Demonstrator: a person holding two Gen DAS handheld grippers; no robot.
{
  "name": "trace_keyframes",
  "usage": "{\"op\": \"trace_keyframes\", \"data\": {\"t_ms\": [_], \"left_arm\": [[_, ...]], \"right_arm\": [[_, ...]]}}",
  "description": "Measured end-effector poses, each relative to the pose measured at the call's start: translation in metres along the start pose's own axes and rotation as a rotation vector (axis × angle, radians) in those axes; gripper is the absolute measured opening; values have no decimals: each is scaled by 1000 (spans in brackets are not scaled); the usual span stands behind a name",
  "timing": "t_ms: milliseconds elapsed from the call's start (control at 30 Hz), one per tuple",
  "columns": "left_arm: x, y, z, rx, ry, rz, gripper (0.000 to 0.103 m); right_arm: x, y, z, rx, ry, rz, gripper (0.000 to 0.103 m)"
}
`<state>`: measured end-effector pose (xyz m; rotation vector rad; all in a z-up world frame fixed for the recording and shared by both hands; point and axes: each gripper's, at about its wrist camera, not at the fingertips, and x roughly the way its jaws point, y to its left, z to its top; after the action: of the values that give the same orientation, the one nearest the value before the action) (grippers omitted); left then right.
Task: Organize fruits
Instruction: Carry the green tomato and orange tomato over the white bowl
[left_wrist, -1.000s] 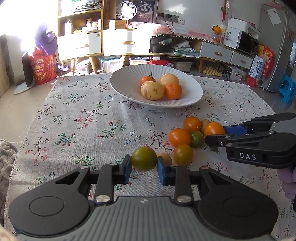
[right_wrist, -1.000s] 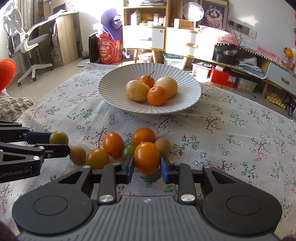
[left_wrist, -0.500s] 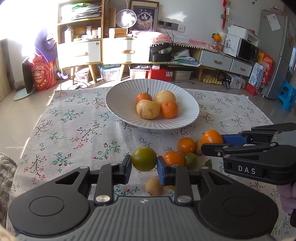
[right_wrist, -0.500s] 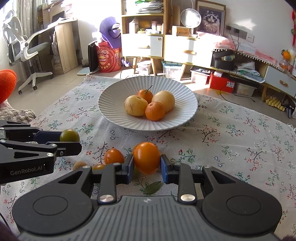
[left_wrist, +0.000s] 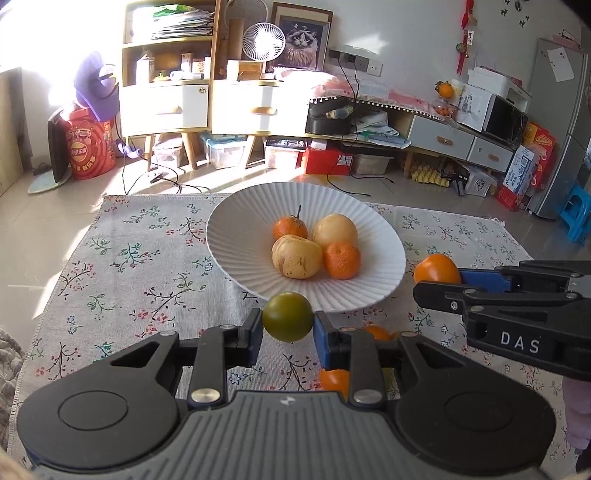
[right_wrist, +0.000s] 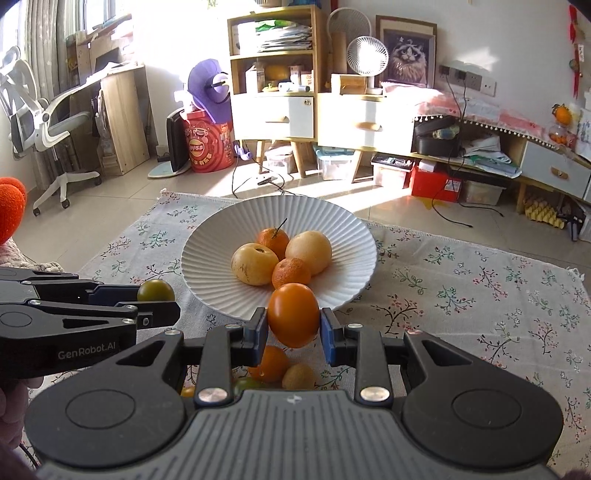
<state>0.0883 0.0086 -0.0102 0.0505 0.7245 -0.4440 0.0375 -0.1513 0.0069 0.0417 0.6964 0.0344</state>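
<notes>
My left gripper is shut on a green tomato and holds it above the cloth just short of the near rim of the white ribbed bowl. My right gripper is shut on an orange tomato and holds it at the bowl's near rim. The bowl holds two yellow fruits and two tangerines. Each gripper shows in the other's view: the right one with the orange tomato, the left one with the green tomato.
Several loose fruits lie on the floral cloth below the grippers, partly hidden: orange ones, a brown one. The cloth's far edge lies beyond the bowl. Shelves and cabinets stand behind.
Both grippers have risen off the cloth with their tomatoes and moved forward toward the bowl. The loose fruits have dropped below and behind the fingers.
</notes>
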Motion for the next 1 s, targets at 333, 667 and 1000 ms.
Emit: {"op": "trace_keyframes", "data": {"t_ms": [333,667,1000], "left_arm": [[26,6,22,48,-58,6,30],[66,21,43,-22,-37,-27,30],[84,30,48,-55,14,-45,30]], "right_arm": [[26,-23,12,34,-7,17,27],[53,-31,19,24,1,35,27],[64,-35,17,45,16,32,27]]}}
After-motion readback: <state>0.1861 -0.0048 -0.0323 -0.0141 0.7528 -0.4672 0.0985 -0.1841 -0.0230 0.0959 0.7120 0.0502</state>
